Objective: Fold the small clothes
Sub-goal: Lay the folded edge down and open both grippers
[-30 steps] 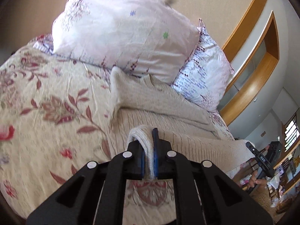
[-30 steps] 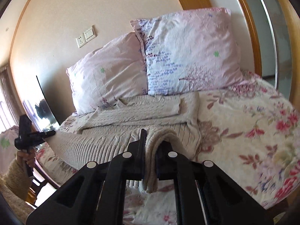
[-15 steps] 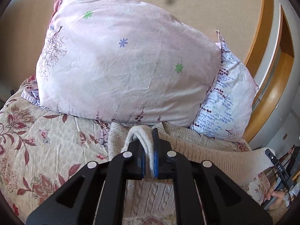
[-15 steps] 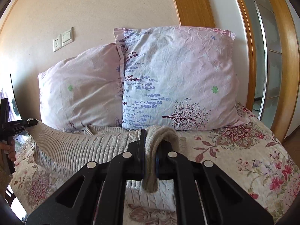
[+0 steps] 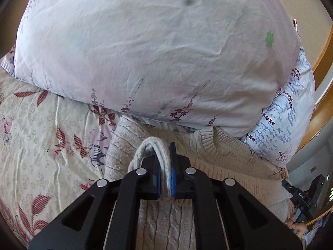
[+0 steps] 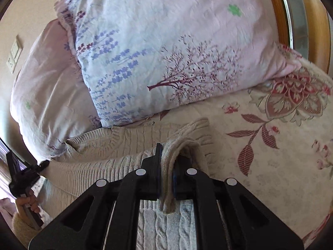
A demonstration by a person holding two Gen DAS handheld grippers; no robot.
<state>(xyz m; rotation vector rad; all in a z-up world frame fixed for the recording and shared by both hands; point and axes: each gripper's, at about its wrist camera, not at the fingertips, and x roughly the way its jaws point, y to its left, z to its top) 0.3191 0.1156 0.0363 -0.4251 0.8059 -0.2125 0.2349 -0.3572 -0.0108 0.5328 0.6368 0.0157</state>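
Observation:
A beige cable-knit sweater (image 5: 224,156) lies on the floral bedspread (image 5: 41,137), its neckline against the pillows. My left gripper (image 5: 165,166) is shut on a fold of the sweater's hem, held low over the sweater's upper left part. My right gripper (image 6: 167,166) is shut on another fold of the hem, over the sweater (image 6: 116,145) near its right shoulder. The hem stretches between the two grippers, doubled over the body of the sweater. Each gripper also shows at the edge of the other's view.
A pale pink pillow (image 5: 156,48) and a lilac-print pillow (image 6: 177,58) stand right behind the sweater. A wooden bed frame (image 5: 322,108) runs at the right. The bedspread (image 6: 281,145) extends to the right. A wall socket (image 6: 13,56) sits at the left.
Both grippers have carried the sweater's hem forward and down towards the pillows. The pillows now fill both views and the hem lies near the neckline.

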